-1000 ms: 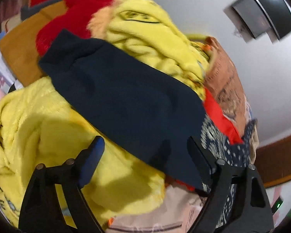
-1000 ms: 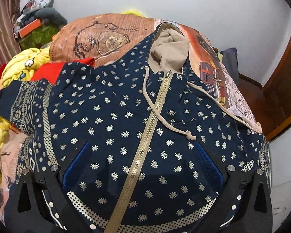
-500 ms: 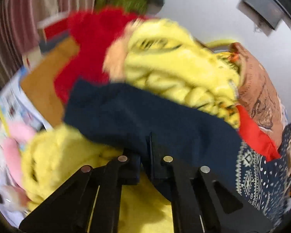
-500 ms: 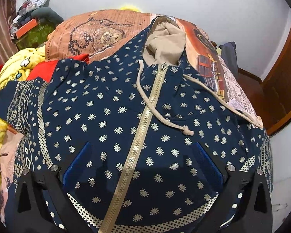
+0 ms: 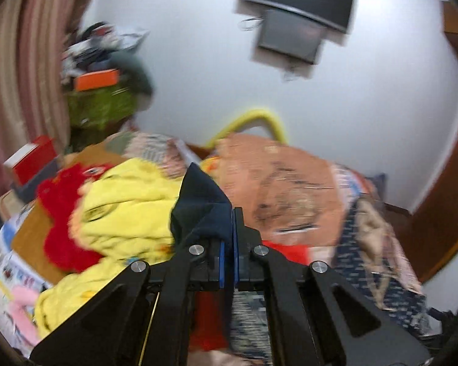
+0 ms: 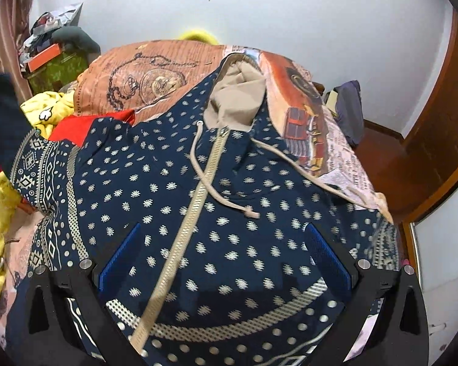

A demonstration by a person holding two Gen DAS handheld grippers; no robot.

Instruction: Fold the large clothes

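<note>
A navy zip hoodie [image 6: 229, 213] with a cream dot pattern, beige hood lining and drawstrings lies face up on the bed. My right gripper [image 6: 226, 259] is open just above its chest, fingers on either side of the zip. My left gripper [image 5: 227, 244] is shut on the plain navy cuff [image 5: 201, 210] of the hoodie's sleeve and holds it lifted. That raised sleeve shows at the left edge of the right wrist view [image 6: 6, 122]. The hoodie body also shows blurred in the left wrist view [image 5: 375, 262].
An orange printed bedspread [image 6: 155, 70] covers the bed. Yellow fleece [image 5: 128, 210] and a red garment [image 5: 61, 222] are piled to the left. Boxes and clutter [image 5: 97, 91] stand by the curtain. A wooden door [image 6: 436, 140] is on the right.
My left gripper closed on the navy sleeve cuff and has lifted it up and toward the hoodie body. My right gripper has stayed open over the hoodie's chest.
</note>
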